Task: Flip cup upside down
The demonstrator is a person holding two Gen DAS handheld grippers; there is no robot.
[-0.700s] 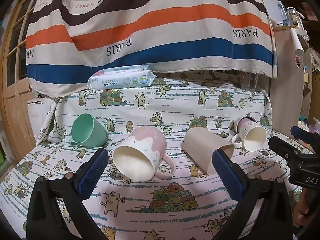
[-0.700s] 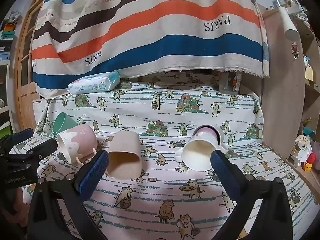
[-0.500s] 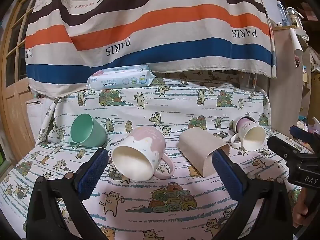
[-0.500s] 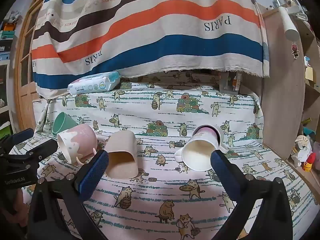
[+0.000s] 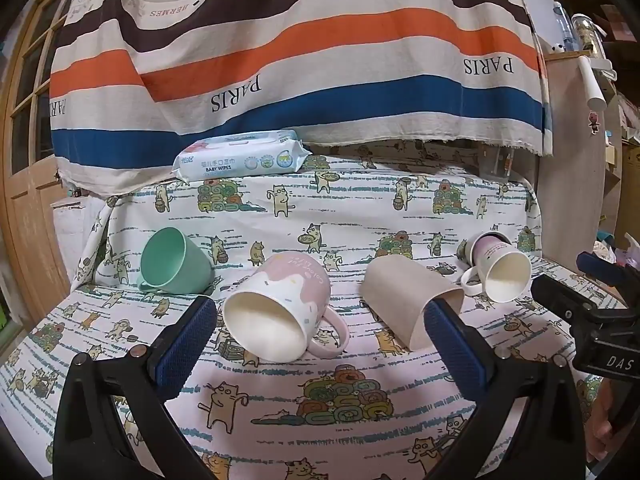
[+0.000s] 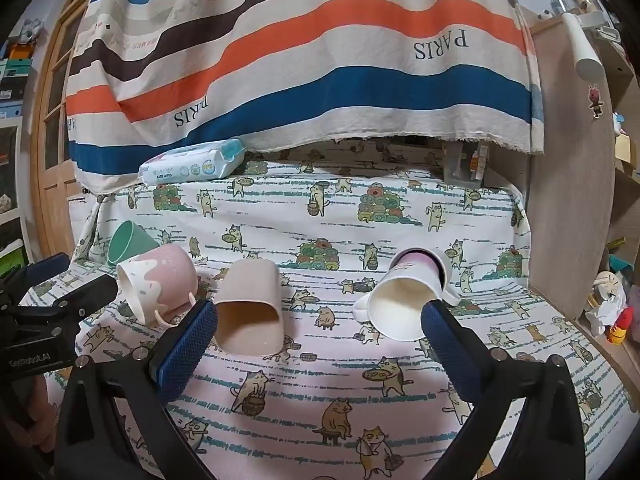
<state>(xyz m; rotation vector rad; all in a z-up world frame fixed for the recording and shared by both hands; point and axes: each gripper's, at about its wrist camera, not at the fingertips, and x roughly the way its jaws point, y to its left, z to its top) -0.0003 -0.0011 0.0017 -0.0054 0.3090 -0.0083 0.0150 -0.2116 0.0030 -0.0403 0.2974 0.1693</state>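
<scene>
Several cups lie on their sides on the cat-print cloth. A green cup (image 5: 172, 262) is at the left, then a pink-and-white mug (image 5: 280, 308), a beige cup (image 5: 408, 304) and a purple-and-white mug (image 5: 500, 270). My left gripper (image 5: 320, 344) is open and empty, just in front of the pink mug. My right gripper (image 6: 318, 344) is open and empty, between the beige cup (image 6: 250, 308) and the purple-and-white mug (image 6: 408, 300). The pink mug (image 6: 158, 282) and green cup (image 6: 128, 242) show at its left.
A pack of baby wipes (image 5: 240, 156) lies at the back under a hanging striped cloth (image 5: 300, 48). A wooden cabinet side (image 6: 572, 184) stands at the right, a wooden door (image 5: 24, 152) at the left. Each gripper shows in the other's view, the right (image 5: 592, 312) and the left (image 6: 52, 308).
Both grippers have stayed open with only slight drift. The beige cup has shifted a little in the views. No cup was taken hold of.
</scene>
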